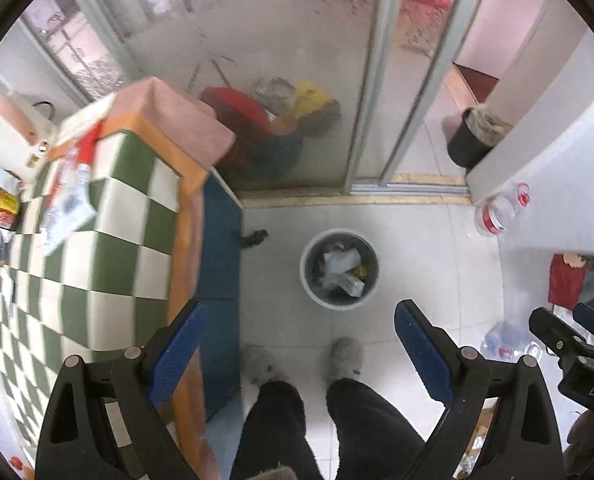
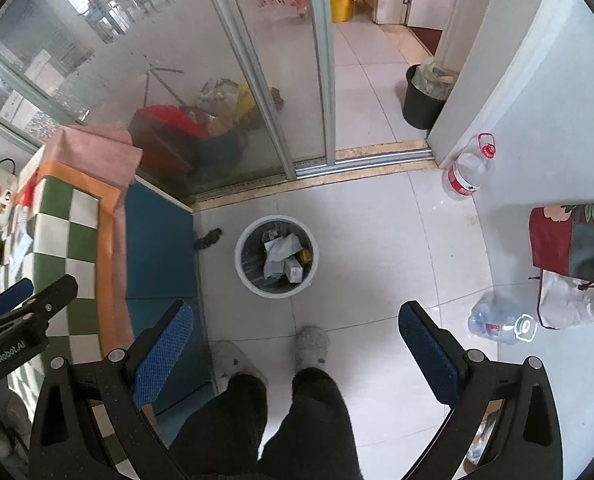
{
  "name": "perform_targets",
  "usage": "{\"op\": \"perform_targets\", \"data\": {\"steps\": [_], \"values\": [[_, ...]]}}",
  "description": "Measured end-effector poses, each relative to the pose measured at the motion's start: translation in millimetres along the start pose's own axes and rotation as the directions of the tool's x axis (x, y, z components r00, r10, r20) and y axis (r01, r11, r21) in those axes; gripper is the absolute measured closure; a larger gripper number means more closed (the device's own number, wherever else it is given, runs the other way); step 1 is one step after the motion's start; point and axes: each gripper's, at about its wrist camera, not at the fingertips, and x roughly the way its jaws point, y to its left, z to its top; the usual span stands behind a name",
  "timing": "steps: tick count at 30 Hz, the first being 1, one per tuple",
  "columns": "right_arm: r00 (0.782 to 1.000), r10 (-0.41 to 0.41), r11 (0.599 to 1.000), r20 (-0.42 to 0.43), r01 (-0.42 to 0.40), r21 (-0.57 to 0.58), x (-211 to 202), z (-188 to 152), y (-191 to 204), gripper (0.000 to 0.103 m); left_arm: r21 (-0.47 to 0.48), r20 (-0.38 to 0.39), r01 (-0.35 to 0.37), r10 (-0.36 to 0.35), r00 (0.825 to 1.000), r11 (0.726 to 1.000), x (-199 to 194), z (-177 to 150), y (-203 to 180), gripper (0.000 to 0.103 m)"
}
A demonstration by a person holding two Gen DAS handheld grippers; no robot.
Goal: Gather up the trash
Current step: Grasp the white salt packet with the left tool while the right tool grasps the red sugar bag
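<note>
Left gripper (image 1: pixel 301 344) jaws spread wide, empty, aimed down at floor. Right gripper (image 2: pixel 297 340) likewise wide apart, empty, alongside.

I see pale tiled floor (image 2: pixel 377 248) w/ soft daylight. Sliding glass door (image 2: pixel 201 80) straight ahead; table (image 2: pixel 73 216) w/ green-white check cloth sits left of door, white wall (image 2: pixel 537 128) right of it, black bucket (image 2: pixel 421 100) just past door.

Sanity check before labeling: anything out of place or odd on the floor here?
Yes. A clear plastic bottle lies on its side on the tiles right of the waste bin, and a dark clump sits loose by the blue cabinet. Both grippers, left and right, are open and empty.
</note>
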Motion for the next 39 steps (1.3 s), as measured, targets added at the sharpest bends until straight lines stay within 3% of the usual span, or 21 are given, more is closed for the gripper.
{"op": "perform_targets", "data": {"steps": [6,12,14,18,19,20,23,27,29,31,33,37,39], "values": [[0.997,0.069,0.996,0.036,-0.067,-0.062,-21,26,68,0.000,-0.103,0.089,-0.024,0.033,0.996,0.994,-31,15,66,0.007],[0.984,0.176,0.971,0.004,-0.173,-0.165,-14,50,191,0.000,-0.324,0.128,-0.071,0.118,0.985,0.944,-44,11,195,0.007],[0.977,0.212,0.957,-0.028,-0.213,-0.198,-2,59,244,0.000,-0.408,0.105,-0.125,0.182,0.978,0.904,-42,1,252,0.007],[0.953,0.285,0.919,-0.104,-0.303,-0.252,38,75,353,0.000,-0.545,-0.005,-0.267,0.315,0.949,0.795,-26,-30,353,0.007],[0.948,0.294,0.909,-0.125,-0.318,-0.269,55,78,386,0.000,-0.585,-0.059,-0.319,0.353,0.934,0.746,-17,-43,387,0.007],[0.943,0.299,0.901,-0.144,-0.329,-0.283,68,81,412,0.000,-0.608,-0.090,-0.345,0.369,0.925,0.716,-12,-54,407,0.007],[0.944,0.276,0.889,-0.183,-0.323,-0.325,108,89,483,0.000,-0.673,-0.192,-0.420,0.404,0.894,0.609,4,-88,474,0.007],[0.974,0.148,0.885,-0.171,-0.208,-0.416,154,87,554,0.000,-0.719,-0.274,-0.470,0.413,0.869,0.512,19,-120,536,0.007],[0.982,0.083,0.880,-0.171,-0.153,-0.450,173,82,575,0.000,-0.727,-0.305,-0.488,0.410,0.859,0.483,26,-132,555,0.007],[0.982,0.020,0.872,-0.190,-0.109,-0.476,191,74,595,0.000,-0.740,-0.330,-0.494,0.392,0.859,0.458,35,-143,572,0.007],[0.990,-0.021,0.854,-0.141,-0.055,-0.518,193,65,610,0.000,-0.761,-0.340,-0.475,0.352,0.872,0.442,47,-151,589,0.007],[0.996,-0.057,0.828,-0.062,0.012,-0.560,193,47,631,0.002,-0.818,-0.291,-0.378,0.255,0.922,0.434,68,-155,612,0.007],[0.999,-0.040,0.825,-0.035,0.013,-0.565,190,43,635,0.009,-0.849,-0.239,-0.303,0.196,0.951,0.432,82,-155,625,0.007]]}}
